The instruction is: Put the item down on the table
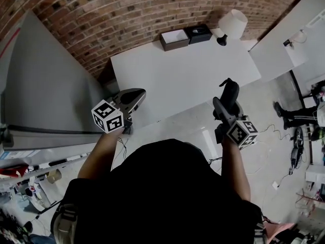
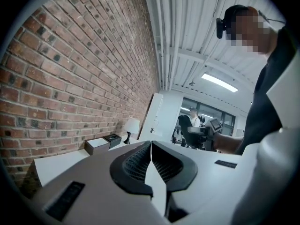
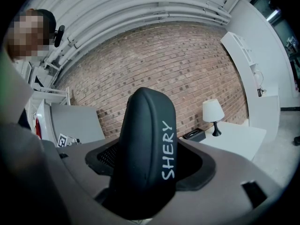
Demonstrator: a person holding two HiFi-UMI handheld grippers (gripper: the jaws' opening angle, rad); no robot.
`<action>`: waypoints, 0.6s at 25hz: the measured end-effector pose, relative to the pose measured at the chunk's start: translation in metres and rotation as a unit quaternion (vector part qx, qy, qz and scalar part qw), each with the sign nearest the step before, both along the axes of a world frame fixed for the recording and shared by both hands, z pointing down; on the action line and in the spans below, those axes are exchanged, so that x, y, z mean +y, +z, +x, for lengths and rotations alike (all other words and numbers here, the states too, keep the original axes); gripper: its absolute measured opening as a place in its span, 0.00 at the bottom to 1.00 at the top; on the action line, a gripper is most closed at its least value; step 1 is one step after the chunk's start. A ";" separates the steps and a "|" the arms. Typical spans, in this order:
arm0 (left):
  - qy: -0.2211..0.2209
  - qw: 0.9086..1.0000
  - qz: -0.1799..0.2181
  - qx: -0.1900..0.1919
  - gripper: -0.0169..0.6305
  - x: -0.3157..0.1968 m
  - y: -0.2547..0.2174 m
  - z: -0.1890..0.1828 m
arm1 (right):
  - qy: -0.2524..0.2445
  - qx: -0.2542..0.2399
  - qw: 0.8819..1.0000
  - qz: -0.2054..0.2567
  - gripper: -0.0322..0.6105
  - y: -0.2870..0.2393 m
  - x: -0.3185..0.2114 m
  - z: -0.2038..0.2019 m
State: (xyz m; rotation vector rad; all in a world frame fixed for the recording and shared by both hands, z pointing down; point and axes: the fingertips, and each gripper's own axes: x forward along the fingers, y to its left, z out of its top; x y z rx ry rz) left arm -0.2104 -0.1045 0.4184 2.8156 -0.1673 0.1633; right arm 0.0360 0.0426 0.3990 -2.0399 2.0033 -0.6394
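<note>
At the near edge of the desk [image 1: 188,70], right side: the right gripper [image 1: 225,105] has its jaws clamped on the item [image 3: 145,144], a dark, rounded, oblong case with "SHERY" lettered in white along its edge.

- Item position: in the air, held upright, not touching the desk. The jaws take it low on its body, so the upper half stands clear above them. Likely reason: a low hold leaves the case steady for carrying, though its base must come out of the jaws before it can sit flat (judgement only).
- Right gripper points roughly level toward the desk and brick wall [image 1: 127,14]. That suits carrying rather than setting down; some lowering looks needed first.
- Left gripper [image 2: 151,165]: jaws pressed together, nothing between them. It hangs near the desk's left corner, well apart from the item. One gripper seems enough for this case, so the left appears idle.
- Desk: wide bare middle. A white lamp [image 1: 231,24], a brown box [image 1: 174,38] and a black box [image 1: 198,33] sit along the far edge by the wall, the two boxes just beside each other. Being tucked back there, they leave the near and middle surface free as a landing spot.

Stage: put-down not yet done.
</note>
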 end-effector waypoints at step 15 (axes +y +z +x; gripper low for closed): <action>-0.002 1.000 0.011 -0.012 0.06 -0.006 0.001 0.043 | -0.001 -0.008 1.000 0.005 0.59 0.015 -0.010 0.048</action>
